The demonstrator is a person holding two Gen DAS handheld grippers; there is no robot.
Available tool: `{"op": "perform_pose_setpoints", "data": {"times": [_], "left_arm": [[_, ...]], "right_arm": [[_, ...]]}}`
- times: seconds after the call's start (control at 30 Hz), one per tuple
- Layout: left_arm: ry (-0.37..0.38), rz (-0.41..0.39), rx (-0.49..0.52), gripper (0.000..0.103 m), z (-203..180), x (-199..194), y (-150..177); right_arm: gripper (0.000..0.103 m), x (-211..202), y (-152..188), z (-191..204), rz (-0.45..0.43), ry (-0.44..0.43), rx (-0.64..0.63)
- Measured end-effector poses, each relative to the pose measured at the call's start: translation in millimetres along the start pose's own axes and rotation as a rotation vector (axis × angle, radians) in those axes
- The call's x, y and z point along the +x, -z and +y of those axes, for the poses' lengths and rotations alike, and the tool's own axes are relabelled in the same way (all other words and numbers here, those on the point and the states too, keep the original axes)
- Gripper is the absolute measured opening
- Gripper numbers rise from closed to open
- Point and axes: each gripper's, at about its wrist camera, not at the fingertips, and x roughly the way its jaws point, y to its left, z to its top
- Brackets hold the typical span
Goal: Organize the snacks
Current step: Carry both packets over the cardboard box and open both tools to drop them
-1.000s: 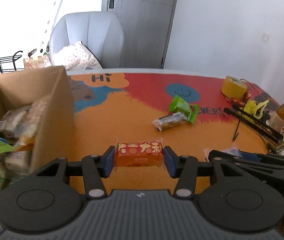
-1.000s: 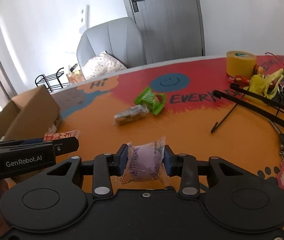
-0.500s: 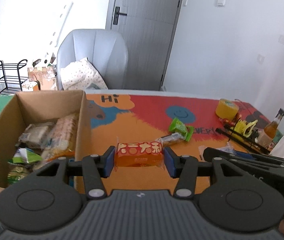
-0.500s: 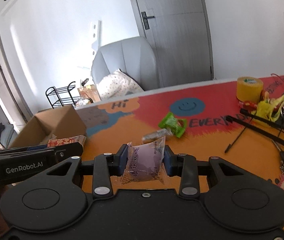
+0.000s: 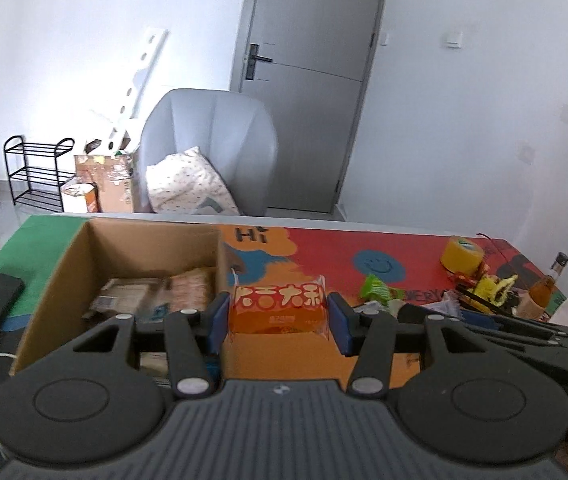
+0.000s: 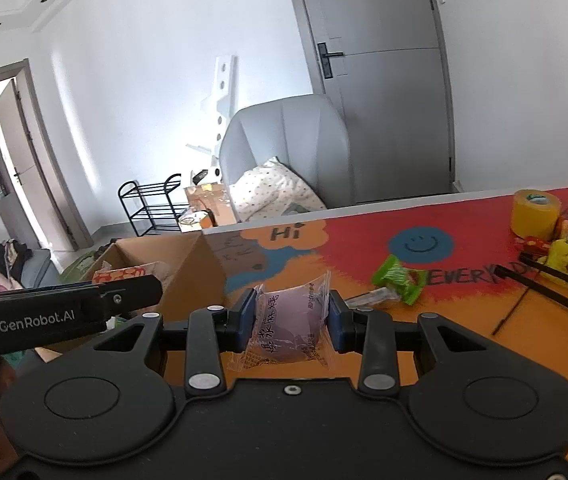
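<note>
Left tool [image 5: 278, 314] grips my orange snack pack [image 5: 277, 307] at the cardboard box [image 5: 146, 248] rim; right tool [image 6: 290, 318] clamps a purple mochi packet [image 6: 290, 322] right of the box. Several snacks are boxed already; the green packet [image 6: 398, 278] waits on the counter [image 6: 444, 344].

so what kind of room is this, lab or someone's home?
Most likely a home living area: a grey armchair with a dotted pillow, a black shoe rack by the wall, and a cartoon-print table cluttered with snacks and a cardboard box.
</note>
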Motion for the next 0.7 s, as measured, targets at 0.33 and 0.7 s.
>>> {"op": "perform_pose_setpoints", "data": {"times": [0.33,0.7], "left_arm": [[-0.067,-0.006,-0.054,0.050,44.1,-10.4,-2.9],[-0.124,0.019,-0.111,0.052,82.0,-17.4,-1.5]], "right_arm": [[0.035,9.5,-3.5,30.4,0.006,-0.047,-0.042],[0.035,20.2,-9.6,66.4,0.011,-0.111,-0.089]]}}
